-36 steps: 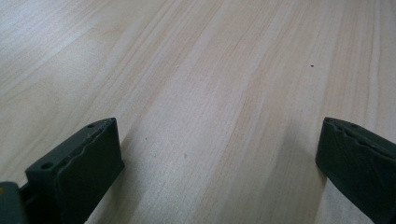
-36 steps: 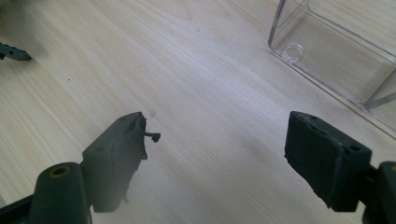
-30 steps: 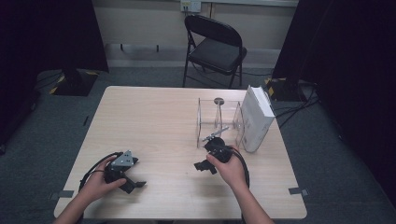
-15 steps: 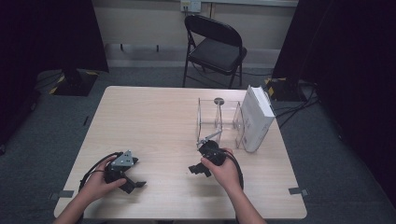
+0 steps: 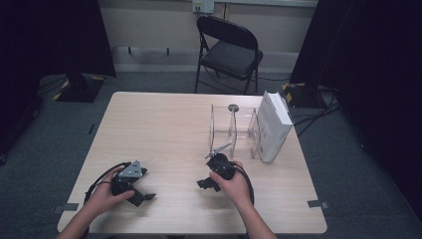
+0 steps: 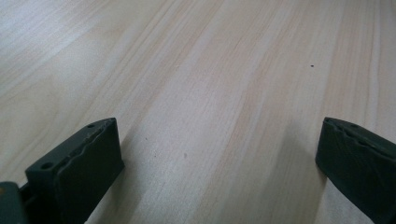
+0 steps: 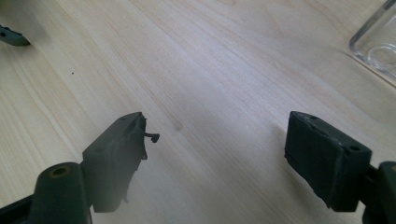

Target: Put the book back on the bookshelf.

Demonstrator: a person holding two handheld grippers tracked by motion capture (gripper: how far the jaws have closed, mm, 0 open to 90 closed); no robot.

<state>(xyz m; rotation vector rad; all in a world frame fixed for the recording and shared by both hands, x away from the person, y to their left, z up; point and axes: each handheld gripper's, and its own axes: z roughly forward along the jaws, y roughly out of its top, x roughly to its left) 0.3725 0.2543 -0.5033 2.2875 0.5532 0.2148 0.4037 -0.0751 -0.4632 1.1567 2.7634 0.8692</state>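
Both grippers sit low over the wooden table (image 5: 164, 124), near the person's edge. The left gripper (image 5: 142, 195) rests by the left hand (image 5: 107, 196), jaws spread wide over bare wood in the left gripper view (image 6: 219, 154), nothing between them. The right gripper (image 5: 205, 183), in the right hand (image 5: 234, 184), points left across the table; its own view (image 7: 215, 154) shows the jaws spread apart too, gripping nothing, just tabletop between.

Nearest the right hand stands the clear acrylic organizer (image 5: 234, 130), upright toward the table's right side, a small dark round object (image 5: 233, 107) at its far rim. Its glassy corner peeks into the right gripper view (image 7: 376, 39). Just beside it, touching or nearly so, leans a white box (image 5: 273, 125).

By the look of it, this is a pause between steps: nothing is held, both hands parked. A next move on the organizer would call for turning the right gripper back toward it and closing carefully on a thin clear wall.
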